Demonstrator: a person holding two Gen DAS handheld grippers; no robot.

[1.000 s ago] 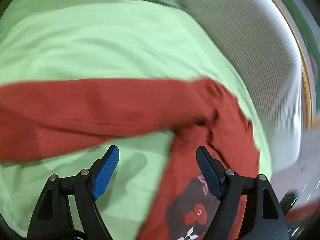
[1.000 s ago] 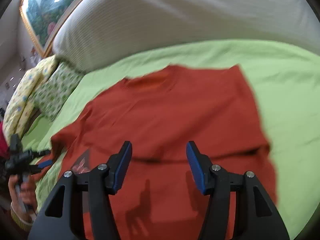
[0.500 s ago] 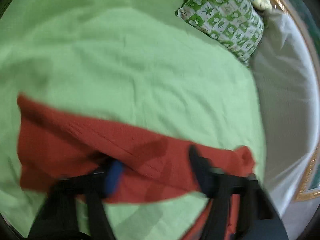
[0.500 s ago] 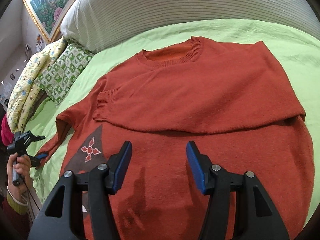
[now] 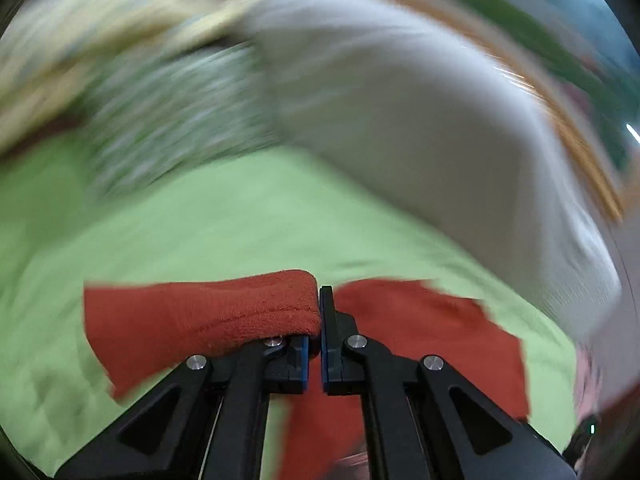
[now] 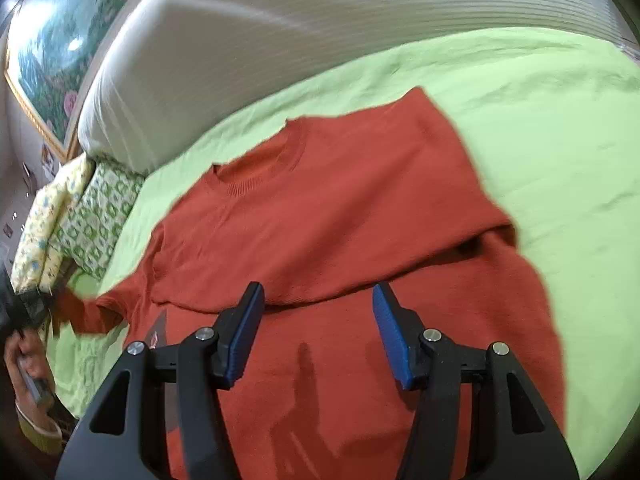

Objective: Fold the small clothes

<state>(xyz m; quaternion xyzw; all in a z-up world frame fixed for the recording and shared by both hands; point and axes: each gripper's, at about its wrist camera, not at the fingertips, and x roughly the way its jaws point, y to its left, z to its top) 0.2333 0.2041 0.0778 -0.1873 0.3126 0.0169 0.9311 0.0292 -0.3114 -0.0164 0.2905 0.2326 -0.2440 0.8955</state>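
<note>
A rust-red sweater point(image 6: 320, 216) lies spread on the green bed sheet point(image 6: 560, 152), its right sleeve folded across the chest. My right gripper point(image 6: 318, 320) is open and empty, hovering over the sweater's lower body. My left gripper point(image 5: 314, 344) is shut on the sweater's left sleeve cuff point(image 5: 208, 312), which drapes over its left finger and is lifted off the sheet. In the right wrist view the left gripper point(image 6: 36, 304) shows at the far left, holding the sleeve end point(image 6: 92, 312). The left wrist view is heavily blurred.
A large white striped pillow point(image 6: 320, 32) runs along the far side of the bed. A green patterned cushion point(image 6: 100, 216) and a yellow floral one point(image 6: 44, 216) lie at the left. A framed painting point(image 6: 60, 40) hangs behind.
My left gripper has closed on the left sleeve cuff and swung with it. The right gripper has stayed open and shifted slightly over the sweater.
</note>
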